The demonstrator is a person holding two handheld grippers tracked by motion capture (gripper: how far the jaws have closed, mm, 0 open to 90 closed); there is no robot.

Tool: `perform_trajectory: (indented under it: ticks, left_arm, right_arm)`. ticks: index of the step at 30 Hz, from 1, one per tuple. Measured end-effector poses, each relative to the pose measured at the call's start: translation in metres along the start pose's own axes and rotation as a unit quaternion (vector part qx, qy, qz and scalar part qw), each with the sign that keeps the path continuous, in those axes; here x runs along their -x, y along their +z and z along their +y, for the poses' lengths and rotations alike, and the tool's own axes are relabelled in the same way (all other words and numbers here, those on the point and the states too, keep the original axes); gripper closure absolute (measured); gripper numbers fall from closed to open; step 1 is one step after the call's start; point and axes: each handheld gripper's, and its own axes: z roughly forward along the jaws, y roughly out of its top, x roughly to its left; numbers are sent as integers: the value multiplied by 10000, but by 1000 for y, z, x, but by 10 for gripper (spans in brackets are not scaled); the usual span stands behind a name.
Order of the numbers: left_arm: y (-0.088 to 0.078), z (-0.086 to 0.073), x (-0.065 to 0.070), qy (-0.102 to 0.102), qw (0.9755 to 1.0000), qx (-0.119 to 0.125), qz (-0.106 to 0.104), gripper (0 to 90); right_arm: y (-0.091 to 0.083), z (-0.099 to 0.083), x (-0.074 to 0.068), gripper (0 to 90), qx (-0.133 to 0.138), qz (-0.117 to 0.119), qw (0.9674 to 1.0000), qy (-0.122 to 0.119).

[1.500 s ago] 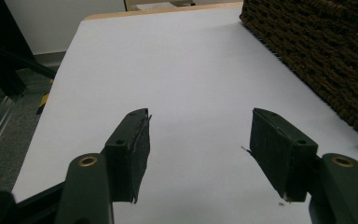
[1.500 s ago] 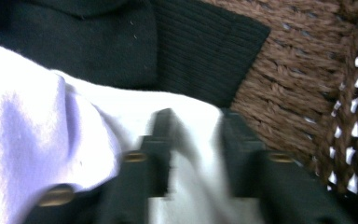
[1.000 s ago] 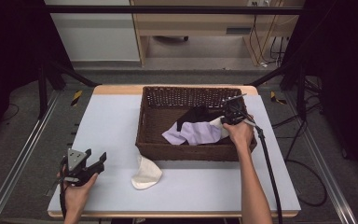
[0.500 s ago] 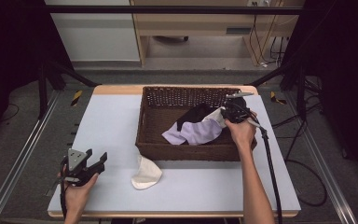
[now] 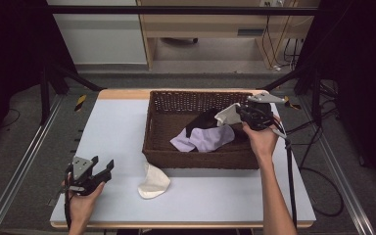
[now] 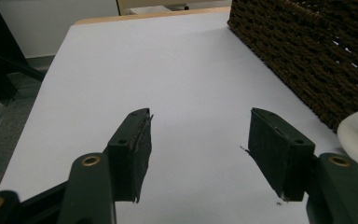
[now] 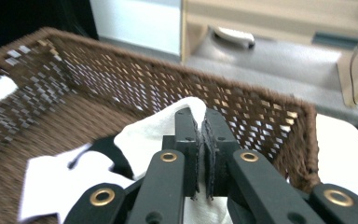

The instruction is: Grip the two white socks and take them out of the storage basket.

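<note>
My right tool (image 5: 239, 113) has just pinched one white cloth (image 5: 226, 116) over the single basket (image 5: 196, 155) (two more inside: lilac (image 5: 203, 139), black (image 5: 201, 122)). Left tool (image 5: 103, 169) spread, empty, beside a fourth cloth (image 5: 152, 182) on the bench (image 5: 117, 132).

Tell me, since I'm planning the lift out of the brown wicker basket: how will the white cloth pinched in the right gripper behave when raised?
The white cloth will probably hang limp: it already folds and droops around the shut right gripper. It looks thin and light. It might snag on the brown wicker basket, whose weave is rough.
</note>
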Motion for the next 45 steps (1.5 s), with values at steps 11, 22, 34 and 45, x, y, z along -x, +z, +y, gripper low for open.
perform_trajectory:
  ticks: [11,22,34,45]
  left_arm:
    - [2,0,6,-69,9999,-66,-81,381]
    - [2,-2,5,-96,9998,-126,-89,376]
    - [1,-1,5,-90,9998,-126,-98,374]
    - [0,-1,6,-108,9998,-118,-110,374]
  right_arm:
    - [-46,8,-13,864,665,397,9970,-53]
    - [-87,1,-30,864,1059,977,9892,-274]
    - [-120,-14,-62,864,1134,1646,9786,-482]
    - [-115,-60,-76,864,654,1978,9771,-427]
